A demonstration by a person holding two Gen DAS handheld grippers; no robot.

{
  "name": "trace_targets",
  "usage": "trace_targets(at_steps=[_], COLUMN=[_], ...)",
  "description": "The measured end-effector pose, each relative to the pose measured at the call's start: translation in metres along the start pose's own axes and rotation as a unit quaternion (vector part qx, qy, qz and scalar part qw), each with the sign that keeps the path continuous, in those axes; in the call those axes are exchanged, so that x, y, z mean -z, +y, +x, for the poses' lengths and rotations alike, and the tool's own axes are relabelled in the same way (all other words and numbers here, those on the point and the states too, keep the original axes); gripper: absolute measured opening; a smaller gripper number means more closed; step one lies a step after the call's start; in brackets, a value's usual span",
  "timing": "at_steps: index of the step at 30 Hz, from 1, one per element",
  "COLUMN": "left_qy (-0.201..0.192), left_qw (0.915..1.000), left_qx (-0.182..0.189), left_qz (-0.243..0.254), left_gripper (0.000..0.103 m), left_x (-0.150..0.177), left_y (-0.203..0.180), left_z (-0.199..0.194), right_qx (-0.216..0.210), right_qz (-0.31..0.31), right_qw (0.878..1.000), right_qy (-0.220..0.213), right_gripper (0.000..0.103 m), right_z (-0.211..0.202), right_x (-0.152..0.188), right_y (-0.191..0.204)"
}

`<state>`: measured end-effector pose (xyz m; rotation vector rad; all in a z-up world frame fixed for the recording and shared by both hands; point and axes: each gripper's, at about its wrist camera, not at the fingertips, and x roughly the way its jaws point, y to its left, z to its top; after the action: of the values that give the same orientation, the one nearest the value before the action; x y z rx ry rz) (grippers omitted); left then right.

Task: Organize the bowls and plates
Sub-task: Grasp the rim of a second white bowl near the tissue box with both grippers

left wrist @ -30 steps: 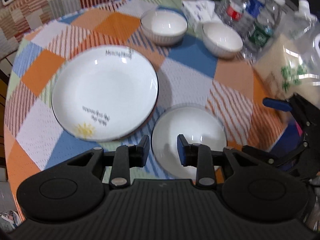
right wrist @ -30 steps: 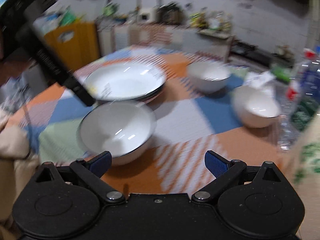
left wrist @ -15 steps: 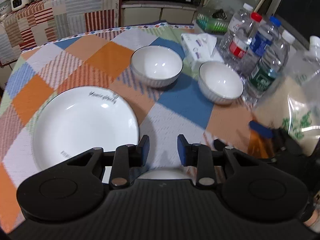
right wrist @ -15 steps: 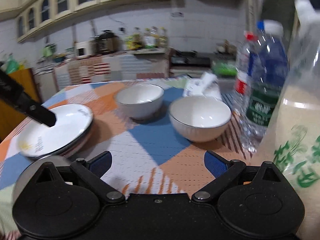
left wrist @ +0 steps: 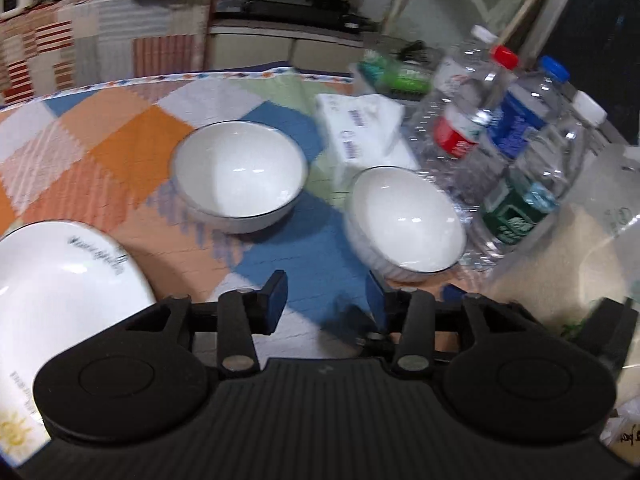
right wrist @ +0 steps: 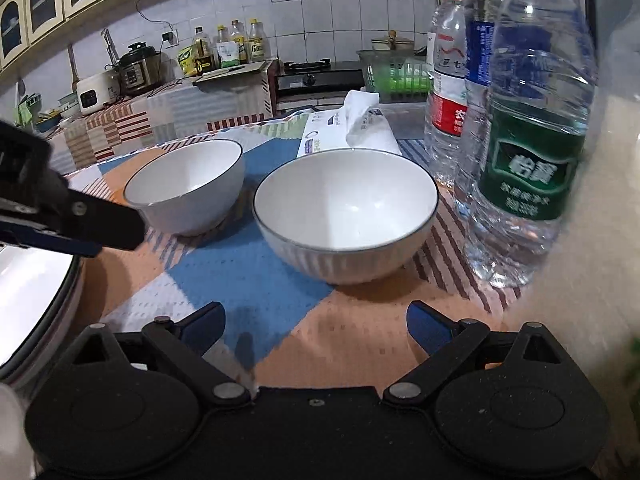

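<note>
Two white bowls [right wrist: 345,216] [right wrist: 188,184] are seen side by side on the checked tablecloth [right wrist: 248,276], and one plate [left wrist: 60,280] at the left. Three water bottles [right wrist: 528,152] are counted behind a tissue pack [right wrist: 348,128]. The right gripper [right wrist: 316,326] is spread wide and empty; the left gripper [left wrist: 326,300] is partly spread, holding nothing

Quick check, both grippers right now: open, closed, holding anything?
Left hand-held gripper: open, nothing between its fingers.
Right hand-held gripper: wide open, empty, facing the nearer bowl.
</note>
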<state>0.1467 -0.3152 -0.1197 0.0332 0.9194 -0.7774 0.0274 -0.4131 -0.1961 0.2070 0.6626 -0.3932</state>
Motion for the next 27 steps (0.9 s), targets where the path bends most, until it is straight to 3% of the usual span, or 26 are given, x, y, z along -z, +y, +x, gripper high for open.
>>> trace_targets(at_steps=[3,12,16,21,26,27], left_qy=[-0.001,0.006,-0.02,0.003,0.039,0.041], left_qw=[0.9997,0.9995,0.9993,0.9993,0.9984,0.9981], left_qx=[0.015,0.013,-0.017,-0.028,-0.011,-0.004], left_qz=[-0.017,-0.027,-0.026,-0.025,-0.041,-0.046], left_gripper=[0.045,0.046,0.043,0.04,0.013,0.013], left_x=[0.001,-0.021,-0.026,-0.03,-0.032,-0.032], left_y=[-0.005,-0.014,-0.022,-0.024,-0.018,-0.018], left_z=[0.009,0.051,0.065,0.084,0.094,0.092], right_qx=[-0.003,0.019,0.015,0.02,0.022,0.022], right_qz=[-0.005,-0.015,0.015,0.019,0.009,0.009], right_qw=[1.0,0.999,1.0,0.999,1.0,1.0], right_qy=[-0.019,-0.028,-0.021,-0.016,-0.016,-0.017], right_gripper=[0.097,0.097,0.097,0.097,0.097,0.097], right_z=[0.008,0.024,0.031,0.039,0.042,0.043], right_x=[-0.001,-0.006,-0.01,-0.014,-0.015,-0.016], right_y=[-0.002,-0.004,-0.013,-0.016,-0.014,-0.014])
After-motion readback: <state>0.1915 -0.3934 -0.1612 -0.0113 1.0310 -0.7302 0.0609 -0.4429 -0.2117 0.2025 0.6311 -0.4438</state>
